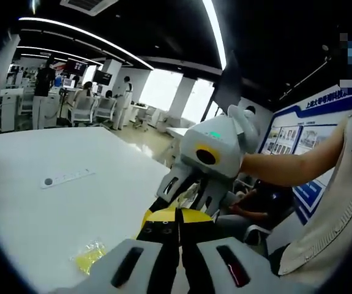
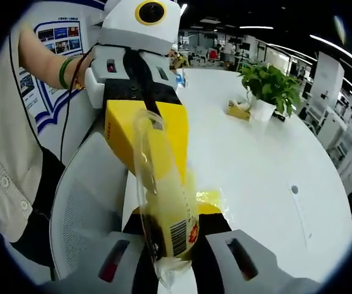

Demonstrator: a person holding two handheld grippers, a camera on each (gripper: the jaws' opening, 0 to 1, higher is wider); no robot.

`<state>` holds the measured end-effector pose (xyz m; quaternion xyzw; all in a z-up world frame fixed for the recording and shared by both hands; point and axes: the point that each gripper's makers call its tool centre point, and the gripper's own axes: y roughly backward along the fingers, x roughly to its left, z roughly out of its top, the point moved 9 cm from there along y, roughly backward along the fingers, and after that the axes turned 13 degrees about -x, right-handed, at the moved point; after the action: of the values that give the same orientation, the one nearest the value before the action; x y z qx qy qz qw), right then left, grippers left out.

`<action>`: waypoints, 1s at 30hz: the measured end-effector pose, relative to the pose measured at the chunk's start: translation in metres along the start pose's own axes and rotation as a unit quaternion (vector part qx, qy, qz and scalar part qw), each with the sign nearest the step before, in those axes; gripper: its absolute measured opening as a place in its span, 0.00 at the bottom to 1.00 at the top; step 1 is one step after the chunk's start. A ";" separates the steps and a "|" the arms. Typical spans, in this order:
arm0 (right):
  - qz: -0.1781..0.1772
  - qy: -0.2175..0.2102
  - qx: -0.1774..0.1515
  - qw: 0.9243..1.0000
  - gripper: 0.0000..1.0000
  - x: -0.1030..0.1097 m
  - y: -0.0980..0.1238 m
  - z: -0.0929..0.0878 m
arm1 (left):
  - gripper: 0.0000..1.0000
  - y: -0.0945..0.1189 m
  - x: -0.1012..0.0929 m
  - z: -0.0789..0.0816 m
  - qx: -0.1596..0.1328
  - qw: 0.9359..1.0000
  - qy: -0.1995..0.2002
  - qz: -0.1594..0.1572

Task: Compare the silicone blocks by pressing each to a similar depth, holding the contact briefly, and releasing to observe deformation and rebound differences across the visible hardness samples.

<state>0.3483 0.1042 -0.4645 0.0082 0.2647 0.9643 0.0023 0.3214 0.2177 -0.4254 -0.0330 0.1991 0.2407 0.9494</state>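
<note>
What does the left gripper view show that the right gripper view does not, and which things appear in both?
Left gripper view alone: a white power strip on the table, and people at desks in the background.

Right gripper view alone: a potted plant, and a clear plastic bag with a barcode label, pinched in the right gripper.

Both: the yellow block held between the two grippers, the white table, a small yellow packet lying on it, and the left gripper.
</note>
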 end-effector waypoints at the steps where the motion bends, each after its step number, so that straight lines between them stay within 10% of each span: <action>1: 0.001 0.000 0.000 1.000 0.09 0.000 0.000 0.000 | 0.00 0.000 0.000 0.000 0.000 1.000 0.000 0.000; 30: 0.011 0.020 -0.009 1.000 0.16 0.004 0.000 0.008 | 0.00 0.008 -0.007 0.004 -0.006 1.000 0.010 0.005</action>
<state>0.3445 0.1084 -0.4573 -0.0083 0.2560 0.9666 -0.0137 0.3136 0.2219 -0.4186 -0.0403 0.2069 0.2466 0.9459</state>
